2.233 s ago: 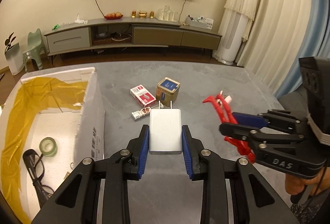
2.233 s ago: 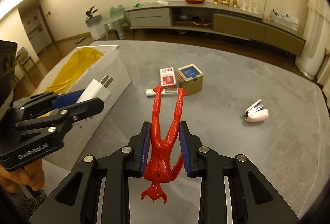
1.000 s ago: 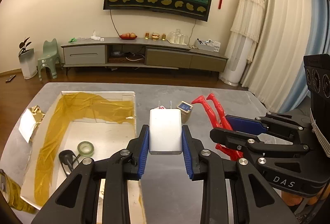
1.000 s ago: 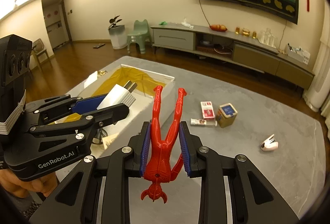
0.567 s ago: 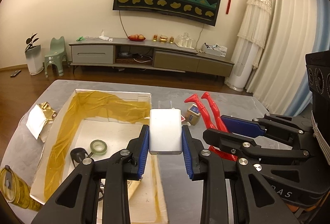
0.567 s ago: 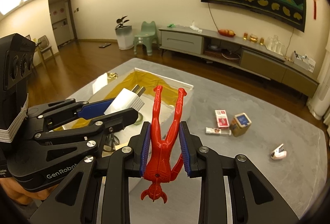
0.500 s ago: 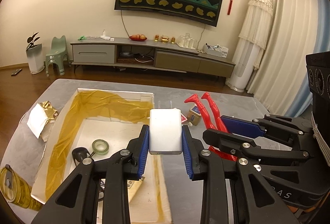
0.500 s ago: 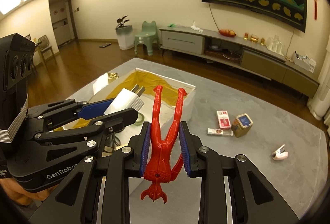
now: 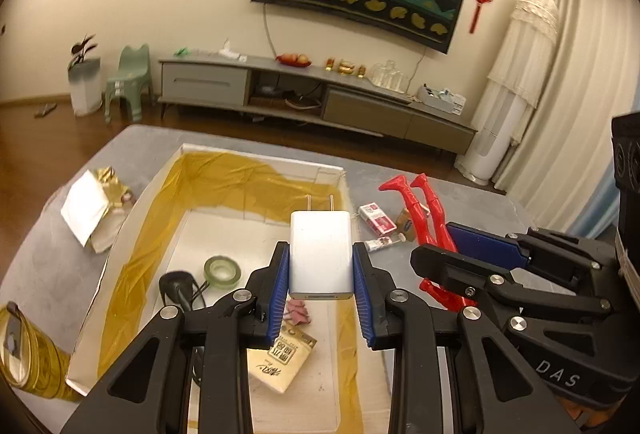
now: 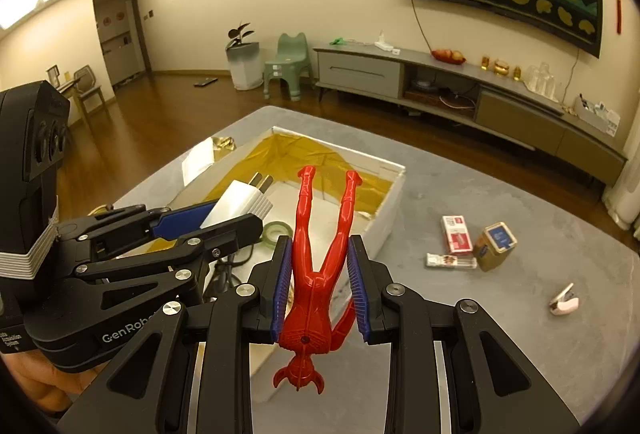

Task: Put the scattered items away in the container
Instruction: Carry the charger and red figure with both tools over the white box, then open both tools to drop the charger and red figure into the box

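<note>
Where the left tool (image 9: 321, 256) blocks the view, hard to tell what lies beneath: only a pink scrap shows on the floor of the white box (image 9: 260, 153). Clamped on the white charger (image 9: 321, 246), prongs pointing away, above the box's right half. Right tool (image 10: 320, 268) closed on the red figure (image 10: 318, 286) at the hips, legs splayed forward, head toward the camera, one arm hidden behind a pad; held above the box's right wall, beside the left tool. Black item (image 9: 178, 284) by the green tape roll (image 9: 222, 271) partly covered by tool arms, possibly glasses. Hand (image 10: 40, 390) cut off at the frame's lower left.

Compared with half a second ago, both tools further over the box, more of its floor and the tan packet (image 9: 286, 358) exposed. Two seconds ago, low over the table beside the box.

Readable: "DAS" on the right tool's body, "GenRob" on the left, cut off by an arm; packet print too small to read. Left on the table toward the right edge: red-and-white pack (image 10: 456, 235), gold tin (image 10: 496, 245), small strip (image 10: 450, 261), pink stapler (image 10: 564, 301).
</note>
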